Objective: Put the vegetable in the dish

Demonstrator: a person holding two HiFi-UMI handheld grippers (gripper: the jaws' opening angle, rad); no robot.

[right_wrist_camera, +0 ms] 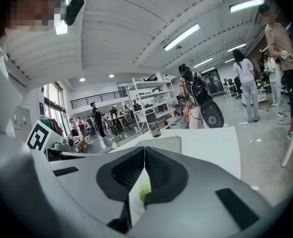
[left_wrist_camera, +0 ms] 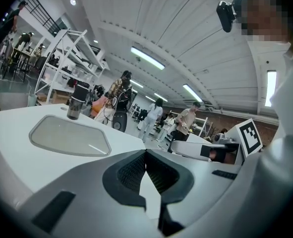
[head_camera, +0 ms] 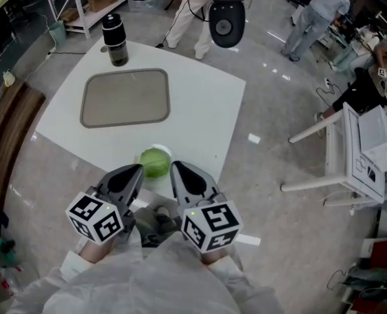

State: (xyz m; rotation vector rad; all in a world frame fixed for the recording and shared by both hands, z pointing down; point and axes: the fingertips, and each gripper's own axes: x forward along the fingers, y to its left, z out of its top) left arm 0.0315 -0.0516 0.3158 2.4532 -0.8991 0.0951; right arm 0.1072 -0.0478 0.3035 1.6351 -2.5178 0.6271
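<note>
At the near edge of the white table (head_camera: 203,103), the green vegetable (head_camera: 155,162) lies just ahead of and between the tips of the left gripper (head_camera: 139,169) and right gripper (head_camera: 174,167), touching neither. Both pairs of jaws are pressed together, empty. Judgement: the pickup is not begun. One gripper must open, straddle the vegetable, then carry it to the grey dish (head_camera: 125,98) farther back.

Left gripper (left_wrist_camera: 145,153): dark ribbed jaws pressed together, nothing between them. Ahead of it, a flat grey rounded-rectangle tray (left_wrist_camera: 69,137) lies on the white tabletop (left_wrist_camera: 17,125). A dark cylindrical bottle (left_wrist_camera: 77,100) stands upright just beyond the tray's far edge. Farther past the tray is a black round device (left_wrist_camera: 119,120), possibly a speaker. Several people (left_wrist_camera: 151,115) stand behind it, small and unclear.
</note>
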